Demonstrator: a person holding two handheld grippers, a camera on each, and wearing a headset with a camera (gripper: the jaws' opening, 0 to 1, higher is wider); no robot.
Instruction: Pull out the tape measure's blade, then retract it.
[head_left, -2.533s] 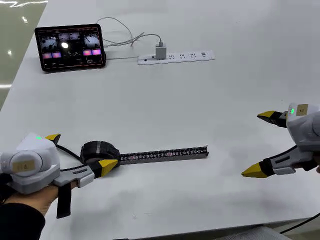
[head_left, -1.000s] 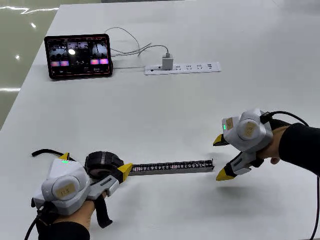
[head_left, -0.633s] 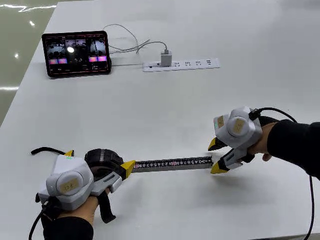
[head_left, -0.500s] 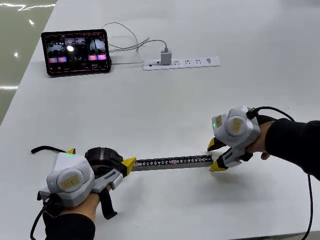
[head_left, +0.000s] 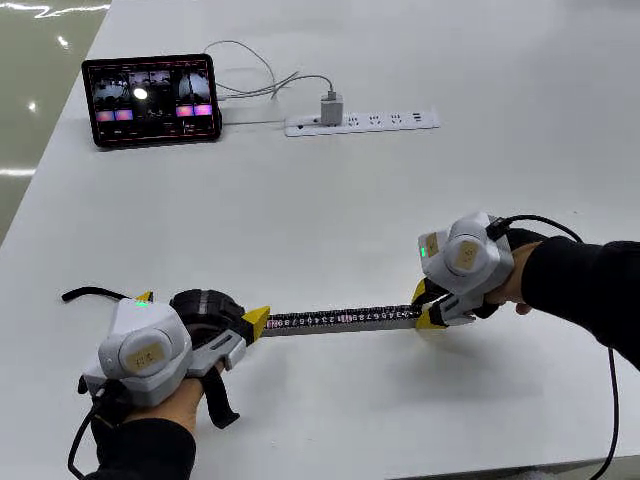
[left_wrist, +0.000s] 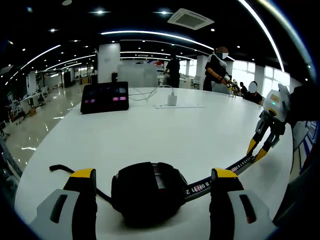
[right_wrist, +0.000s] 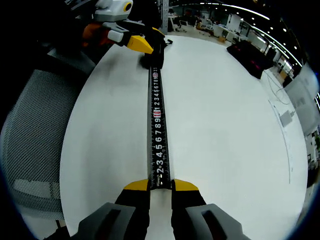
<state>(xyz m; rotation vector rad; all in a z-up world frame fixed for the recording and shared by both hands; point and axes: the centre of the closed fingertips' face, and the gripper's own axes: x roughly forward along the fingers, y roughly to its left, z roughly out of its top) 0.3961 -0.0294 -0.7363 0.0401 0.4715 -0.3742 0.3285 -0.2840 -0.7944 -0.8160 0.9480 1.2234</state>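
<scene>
- Currently the tape measure (head_left: 207, 312) sits near the front-left of the white bench (head_left: 330, 230), its black case flat on the surface.
- Its blade (head_left: 340, 319) is drawn out to the person's right and lies along the bench, roughly parallel to the near edge and not far in from it.
- The left gripper (head_left: 200, 308) straddles the case with its jaws apart. In the left gripper view a narrow gap shows between the case (left_wrist: 147, 192) and each yellow-tipped jaw.
- The right gripper (head_left: 426, 308) has its jaws closed on the blade's free end. The right gripper view shows the two yellow tips pinching the end of the blade (right_wrist: 157, 115).
- A black strap (head_left: 85, 294) trails from the case toward the bench's left edge.
- Beyond the blade a wide stretch of bare bench runs to the far side.
- A tablet (head_left: 152, 97) stands at the far left, and a power strip (head_left: 362, 121) with a charger (head_left: 331, 105) lies beside it, both well apart from the tape measure.
- In the right gripper view a mesh chair (right_wrist: 35, 165) sits just past the bench's near edge.
</scene>
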